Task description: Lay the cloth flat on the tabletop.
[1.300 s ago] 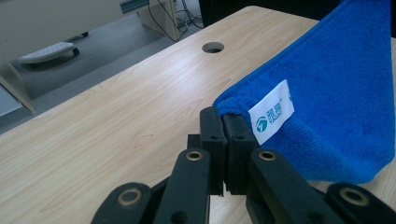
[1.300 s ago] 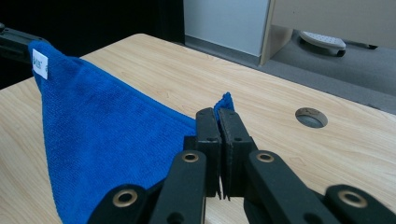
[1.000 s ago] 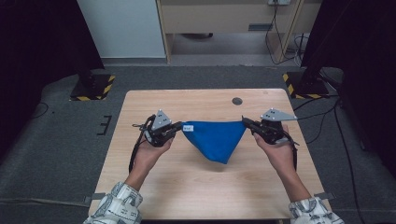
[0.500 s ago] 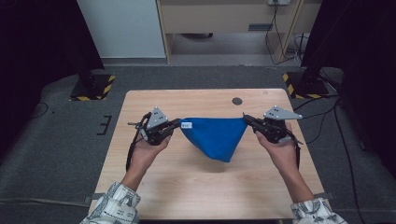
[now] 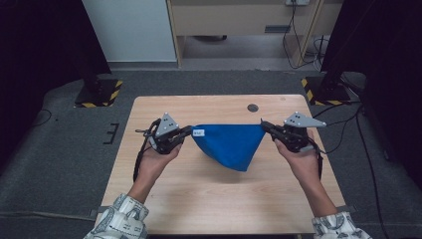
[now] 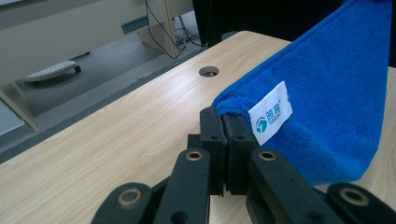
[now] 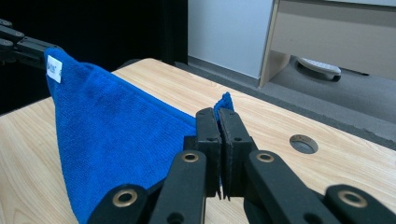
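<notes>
a pale wooden table [image 5: 199,199] stands on grey carpet, with dark stands at either side and a light cabinet behind; a small round cable hole [image 5: 253,107] sits near the far edge. at the left, the left gripper [image 5: 188,131] has its jaws pressed together on one top corner of the blue cloth [image 5: 230,144], right beside its white label [image 5: 198,132]; the left gripper view shows the black pads clamped on the hemmed corner [image 6: 224,108] with the label [image 6: 271,112] just next to them. in the middle the cloth hangs between the two hands, its top edge pulled straight and its lower part tapering to a point that looks to be at or just above the tabletop. at the right, the right gripper [image 5: 265,125] pinches the opposite top corner, a tuft of blue poking up past its closed pads [image 7: 225,101]. against the pictures from a second ago almost nothing has shifted: both hands sit where they were, the cloth keeps the same triangular drape. that suggests the cloth is being held taut and steady, likely ready to be laid flat or folded. there are no containers on the table, and nothing sits in the cable hole as far as can be seen.
</notes>
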`<state>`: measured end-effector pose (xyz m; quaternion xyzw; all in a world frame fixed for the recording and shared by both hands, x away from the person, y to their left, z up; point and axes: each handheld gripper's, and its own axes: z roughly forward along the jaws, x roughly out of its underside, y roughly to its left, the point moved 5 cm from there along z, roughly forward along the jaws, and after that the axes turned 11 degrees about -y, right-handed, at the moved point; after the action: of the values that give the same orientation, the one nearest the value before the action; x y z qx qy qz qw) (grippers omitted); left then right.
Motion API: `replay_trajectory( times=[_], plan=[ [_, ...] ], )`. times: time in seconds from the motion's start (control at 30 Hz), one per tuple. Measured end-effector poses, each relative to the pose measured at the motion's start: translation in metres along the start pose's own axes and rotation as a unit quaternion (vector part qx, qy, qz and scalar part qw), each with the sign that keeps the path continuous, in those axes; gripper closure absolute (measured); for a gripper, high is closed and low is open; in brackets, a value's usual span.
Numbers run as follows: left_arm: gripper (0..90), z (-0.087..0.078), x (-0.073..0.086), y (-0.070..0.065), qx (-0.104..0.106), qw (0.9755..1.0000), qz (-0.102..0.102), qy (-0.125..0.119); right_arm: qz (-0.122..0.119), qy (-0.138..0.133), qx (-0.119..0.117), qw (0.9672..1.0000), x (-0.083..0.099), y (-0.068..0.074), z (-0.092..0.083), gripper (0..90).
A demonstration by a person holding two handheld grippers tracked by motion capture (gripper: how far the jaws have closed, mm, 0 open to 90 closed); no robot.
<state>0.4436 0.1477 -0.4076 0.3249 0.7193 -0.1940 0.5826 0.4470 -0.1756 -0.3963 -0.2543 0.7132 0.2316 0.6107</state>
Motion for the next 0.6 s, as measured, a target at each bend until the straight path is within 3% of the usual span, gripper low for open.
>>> replay_trajectory(
  times=[0.6],
  plan=[
    [88.3, -0.021, -0.016, -0.009, 0.008, 0.9998, 0.008, -0.018, 0.0, -0.024, -0.009, 0.9997, -0.014, 0.014, -0.02, 88.0]
  ],
)
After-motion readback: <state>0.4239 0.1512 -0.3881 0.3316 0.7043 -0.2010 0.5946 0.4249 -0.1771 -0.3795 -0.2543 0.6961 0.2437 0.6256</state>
